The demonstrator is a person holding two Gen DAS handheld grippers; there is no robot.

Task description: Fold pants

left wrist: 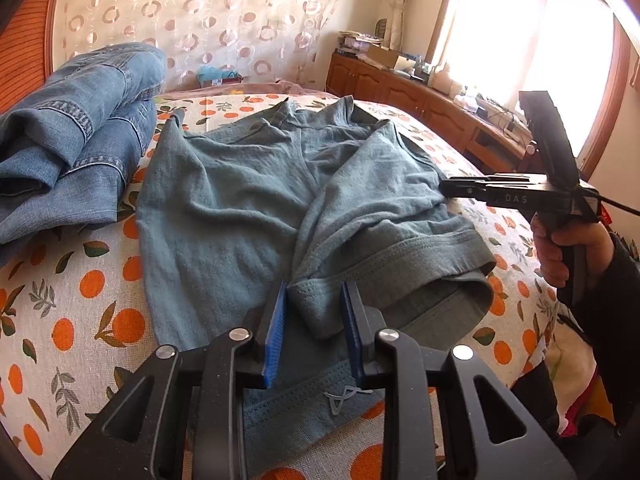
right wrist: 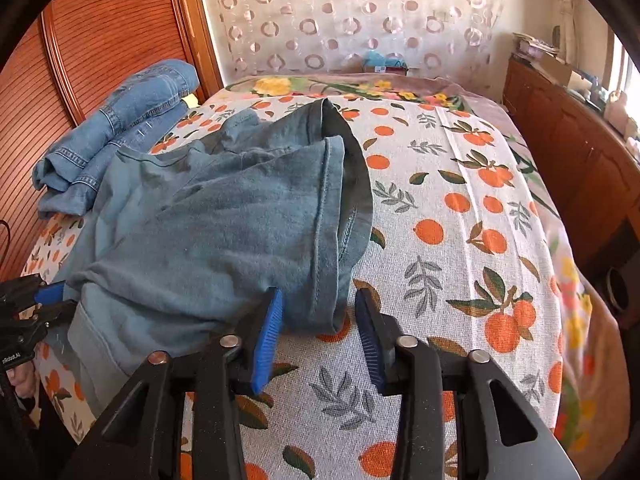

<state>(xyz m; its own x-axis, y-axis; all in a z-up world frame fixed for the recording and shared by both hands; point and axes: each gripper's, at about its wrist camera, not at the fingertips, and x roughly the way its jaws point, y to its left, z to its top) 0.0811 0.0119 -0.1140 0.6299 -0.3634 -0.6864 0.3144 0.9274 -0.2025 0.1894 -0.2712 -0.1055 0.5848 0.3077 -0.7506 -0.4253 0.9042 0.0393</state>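
Grey-green pants (left wrist: pixel 240 200) lie crumpled on the bed, one leg folded across the other. My left gripper (left wrist: pixel 315 286) stands over the near hem corner, a fold of it between the blue pads (left wrist: pixel 276 332); the jaws stand narrowly apart, with no squeeze visible. In the right wrist view my right gripper (right wrist: pixel 318 294) straddles another hem corner of the pants (right wrist: pixel 220 220), open, with a small gap at the right pad (right wrist: pixel 370 332). The right gripper (left wrist: pixel 444 186) also shows at the pants' right edge, held by a hand (left wrist: pixel 560 248). My left gripper (right wrist: pixel 56 300) peeks in at far left.
Folded blue jeans (left wrist: pixel 80 120) (right wrist: pixel 132 112) rest at the bed's far left. An orange-print sheet (left wrist: pixel 80 300) (right wrist: pixel 460 200) covers the bed. A wooden cabinet (left wrist: pixel 400 88) (right wrist: pixel 580 160) runs along the right under a window. A wooden headboard (right wrist: pixel 100 40) stands at the left.
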